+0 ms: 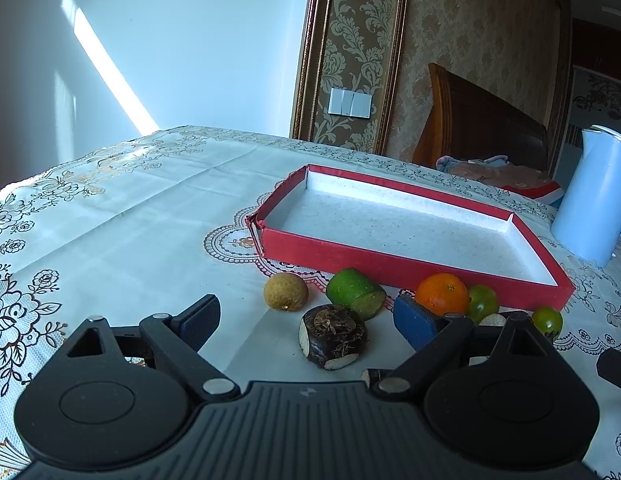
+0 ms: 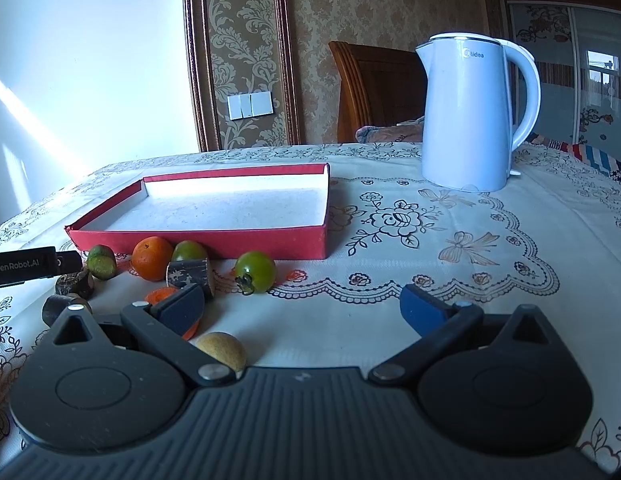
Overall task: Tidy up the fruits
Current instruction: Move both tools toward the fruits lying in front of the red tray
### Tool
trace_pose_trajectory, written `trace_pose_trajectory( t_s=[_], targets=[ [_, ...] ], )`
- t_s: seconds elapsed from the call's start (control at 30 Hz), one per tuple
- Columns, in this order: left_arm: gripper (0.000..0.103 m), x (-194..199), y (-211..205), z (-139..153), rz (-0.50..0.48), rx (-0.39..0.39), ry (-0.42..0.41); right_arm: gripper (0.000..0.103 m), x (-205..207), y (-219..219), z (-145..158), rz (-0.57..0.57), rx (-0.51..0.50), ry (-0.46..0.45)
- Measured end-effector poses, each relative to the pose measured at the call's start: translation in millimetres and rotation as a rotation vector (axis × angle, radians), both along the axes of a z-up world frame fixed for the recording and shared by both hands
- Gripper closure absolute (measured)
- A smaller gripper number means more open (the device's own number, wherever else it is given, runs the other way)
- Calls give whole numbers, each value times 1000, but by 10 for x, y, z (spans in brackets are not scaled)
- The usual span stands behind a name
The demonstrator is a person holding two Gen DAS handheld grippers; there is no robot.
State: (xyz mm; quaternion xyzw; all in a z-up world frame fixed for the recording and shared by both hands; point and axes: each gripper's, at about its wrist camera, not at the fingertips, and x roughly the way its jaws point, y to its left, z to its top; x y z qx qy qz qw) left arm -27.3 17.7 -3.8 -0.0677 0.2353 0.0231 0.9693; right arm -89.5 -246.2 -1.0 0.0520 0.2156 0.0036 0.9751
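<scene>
A shallow red tray [image 1: 390, 260] with a white inside stands empty on the table; it also shows in the right wrist view [image 2: 214, 242]. Fruits lie in front of it: a tan longan [image 1: 285, 292], a green cut piece [image 1: 355, 293], a dark water chestnut [image 1: 333, 337], an orange [image 1: 442, 294] and green tomatoes [image 1: 482, 302]. My left gripper [image 1: 306, 320] is open, low over the table, with the water chestnut between its fingers. My right gripper [image 2: 302, 308] is open and empty; a green tomato [image 2: 255, 272] lies ahead of it and a longan [image 2: 222, 350] by its left finger.
A white electric kettle [image 2: 470, 116] stands at the back right of the table. The table carries a white floral cloth [image 2: 430, 240]. A wooden chair [image 2: 374, 92] stands behind the table. The left gripper's body [image 2: 26, 266] enters the right wrist view at left.
</scene>
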Motion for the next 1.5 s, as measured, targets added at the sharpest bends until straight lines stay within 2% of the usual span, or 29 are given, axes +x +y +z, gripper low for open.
trace_pose_trajectory(
  t_s=[1.17, 1.5],
  targets=[
    [9, -37, 30, 9, 11, -15, -4, 0, 0, -2, -3, -3, 4, -3],
    [9, -161, 94, 24, -23, -31, 2, 0, 2, -32, -4, 11, 25, -6]
  ],
)
